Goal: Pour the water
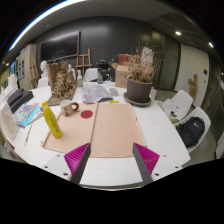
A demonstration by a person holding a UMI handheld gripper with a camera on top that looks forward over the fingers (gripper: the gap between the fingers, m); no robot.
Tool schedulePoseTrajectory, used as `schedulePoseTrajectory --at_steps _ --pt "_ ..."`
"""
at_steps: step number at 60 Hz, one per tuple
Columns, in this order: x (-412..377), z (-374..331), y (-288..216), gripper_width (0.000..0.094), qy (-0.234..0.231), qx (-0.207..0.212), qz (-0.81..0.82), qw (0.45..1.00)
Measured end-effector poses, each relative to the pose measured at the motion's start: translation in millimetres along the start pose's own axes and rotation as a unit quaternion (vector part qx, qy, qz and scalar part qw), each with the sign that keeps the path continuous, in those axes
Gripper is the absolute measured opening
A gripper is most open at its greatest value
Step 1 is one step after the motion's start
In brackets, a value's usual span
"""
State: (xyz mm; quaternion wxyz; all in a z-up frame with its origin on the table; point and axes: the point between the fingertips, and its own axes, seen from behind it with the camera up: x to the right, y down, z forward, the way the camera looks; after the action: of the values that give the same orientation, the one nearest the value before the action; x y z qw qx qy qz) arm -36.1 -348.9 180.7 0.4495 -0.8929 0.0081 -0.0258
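A yellow bottle (51, 120) stands tilted on the left part of a brown paper mat (112, 130) on a white table (160, 125). A small cup (68, 106) stands just behind the bottle, and a red cap (86, 114) lies on the table to its right. My gripper (111, 165) is open and empty, low over the table's near edge. Its magenta pads (148, 158) stand wide apart with only the table and the mat's near end between them. The bottle is ahead of the fingers and to the left.
A potted dry plant (140, 84) stands at the back right of the table. A crumpled white bag (97, 93) lies behind the mat. Blue items (29, 115) lie at the left. Chairs (188, 125) stand to the right, and another dry plant (62, 78) at the back left.
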Motion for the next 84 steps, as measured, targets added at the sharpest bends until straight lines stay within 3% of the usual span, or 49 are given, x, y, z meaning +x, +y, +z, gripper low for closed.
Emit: schedulePoseTrajectory --at_steps 22,33,45,54,62,67,74,78,84 --pt "-115.9 9.5 27.8 0.0863 -0.090 -0.004 -0.027 0.996" --pt "-213.7 30.3 15.1 0.0867 -0.138 0.035 -0.051 0.988" --pt "-286.1 99.4 -18.0 0.0863 -0.134 0.091 -0.054 0.985" --pt "-313.4 166.5 -25.2 0.0848 -0.112 0.102 -0.047 0.987" --pt "-325.9 210.8 -22.6 0.0735 -0.103 0.098 -0.036 0.989" --pt "-329.7 222.2 -25.5 0.0471 -0.099 0.107 -0.029 0.989" --pt "-327.3 227.2 -29.7 0.0379 -0.088 0.106 -0.022 0.990" --pt "-325.3 226.6 -31.6 0.0265 -0.073 0.108 -0.030 0.991" --pt "-330.6 223.7 -36.3 0.0221 -0.075 0.106 -0.053 0.990"
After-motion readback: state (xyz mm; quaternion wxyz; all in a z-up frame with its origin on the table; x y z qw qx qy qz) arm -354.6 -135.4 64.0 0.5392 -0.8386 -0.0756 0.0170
